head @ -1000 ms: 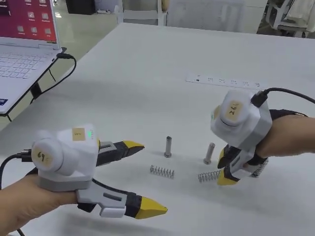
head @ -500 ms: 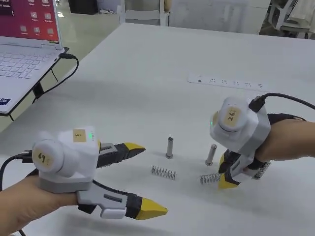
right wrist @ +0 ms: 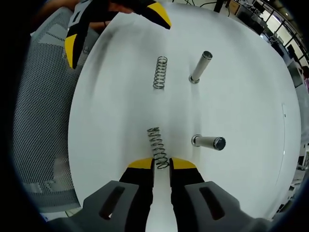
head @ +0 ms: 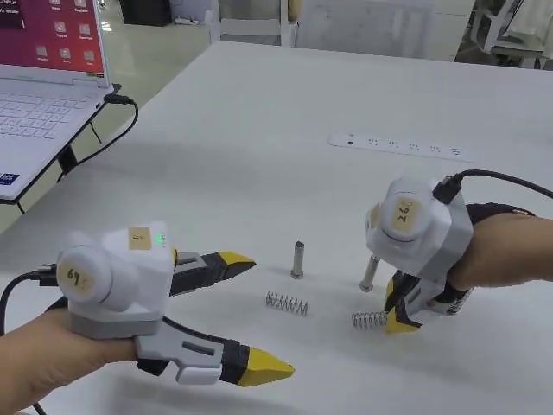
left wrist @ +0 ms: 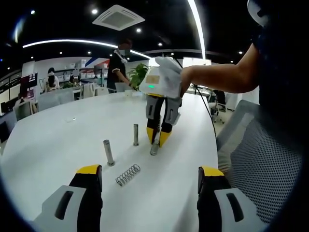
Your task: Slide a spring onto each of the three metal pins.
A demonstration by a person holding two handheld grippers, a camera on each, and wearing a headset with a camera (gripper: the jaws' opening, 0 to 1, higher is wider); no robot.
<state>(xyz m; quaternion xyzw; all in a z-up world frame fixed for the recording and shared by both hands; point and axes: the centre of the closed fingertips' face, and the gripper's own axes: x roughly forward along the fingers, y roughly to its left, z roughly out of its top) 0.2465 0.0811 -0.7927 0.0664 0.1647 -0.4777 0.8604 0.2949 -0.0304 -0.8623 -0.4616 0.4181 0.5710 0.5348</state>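
right gripper [right wrist: 161,165] pinched nearly shut on the near end of a spring [right wrist: 155,142] that lay flat on the white table [right wrist: 241,96], nearer pin [right wrist: 207,142] stood just beside it, farther pin [right wrist: 200,66] and second spring [right wrist: 160,72] sat beyond, left gripper [left wrist: 149,176] gaped wide, empty

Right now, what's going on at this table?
A person works at a white table with a handheld gripper in each hand. The right gripper has its jaws closed on the end of a spring that lies flat on the table beside an upright pin. The left gripper hovers open, holding nothing. A second spring lies loose near the other pin. Both pins are bare.
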